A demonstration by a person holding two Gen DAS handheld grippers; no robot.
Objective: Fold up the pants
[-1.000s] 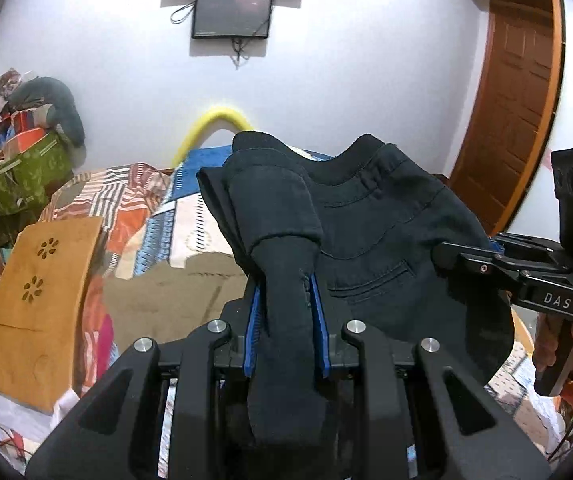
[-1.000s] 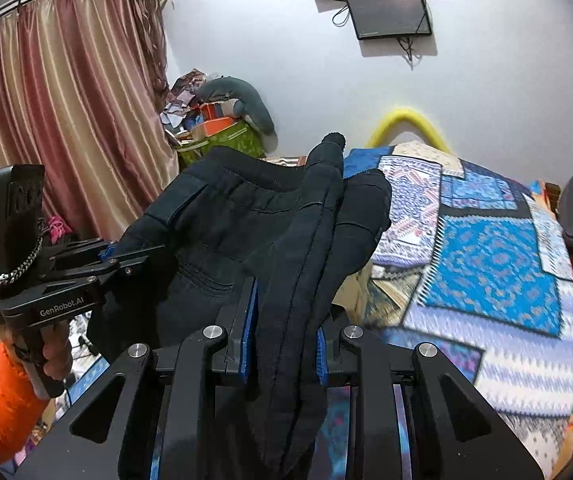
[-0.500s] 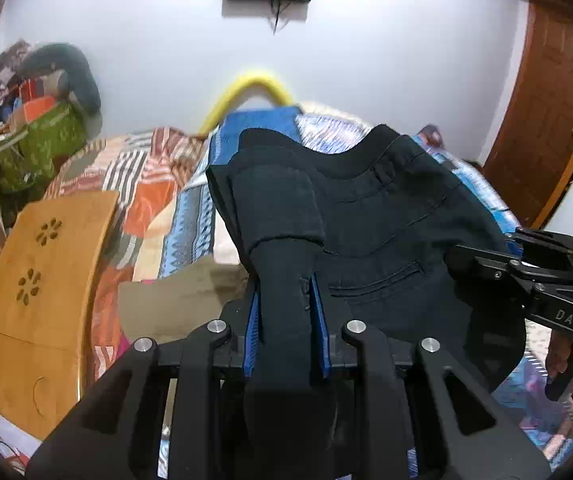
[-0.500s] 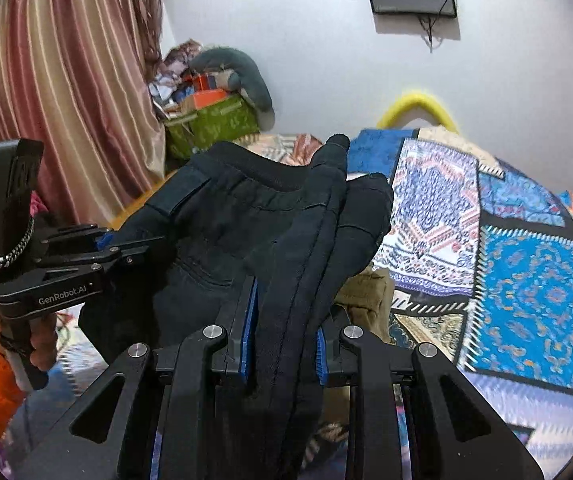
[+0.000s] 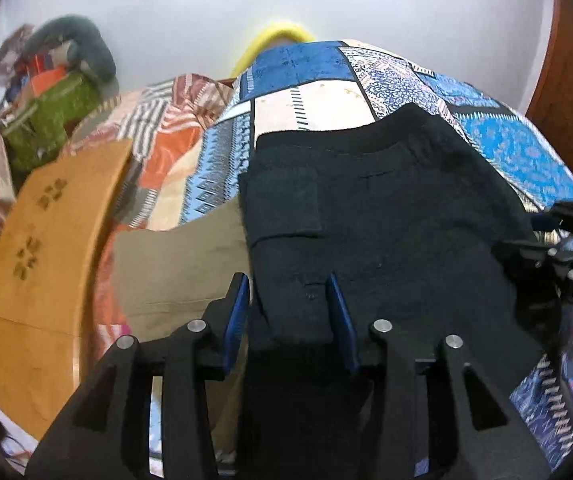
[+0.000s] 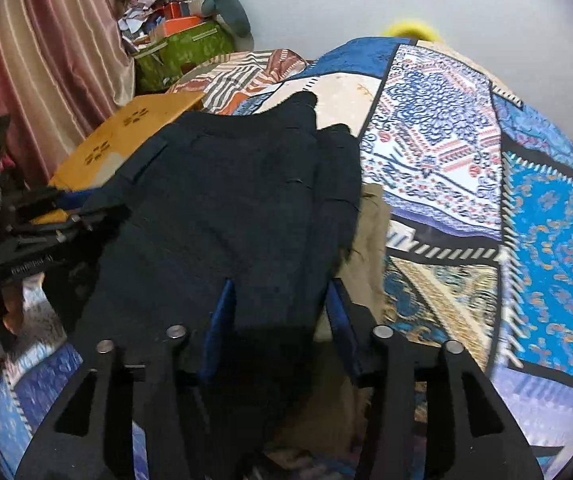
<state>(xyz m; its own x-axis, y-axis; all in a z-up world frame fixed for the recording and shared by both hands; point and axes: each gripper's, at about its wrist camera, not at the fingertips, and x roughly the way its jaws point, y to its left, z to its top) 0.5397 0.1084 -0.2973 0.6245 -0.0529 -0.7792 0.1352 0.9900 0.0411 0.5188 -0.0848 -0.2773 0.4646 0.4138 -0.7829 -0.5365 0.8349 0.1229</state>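
Note:
The black pants [image 5: 386, 216] lie folded on the patchwork bed, waistband toward the far wall, partly over a khaki garment [image 5: 178, 264]. My left gripper [image 5: 286, 284] stands at their near left corner. Its jaws are opening, and a fold of black cloth sits loosely between the blue pads [image 5: 236, 316]. My right gripper [image 6: 281, 286] is at the near right edge of the pants [image 6: 226, 200], jaws also opening, with cloth between them and gaps beside each pad. Each gripper shows in the other's view, the right one [image 5: 566, 248] and the left one [image 6: 18, 240].
An orange wooden board [image 5: 46, 260] stands at the bed's left edge. A green bag [image 5: 50, 120] and clutter sit at the back left by a striped curtain [image 6: 46, 60]. The bedspread [image 6: 526, 220] stretches right; a wooden door [image 5: 566, 60] is far right.
Both grippers came down and forward, lowering the pants from mid-air onto the bed. Their jaws, shut on the cloth before, have parted.

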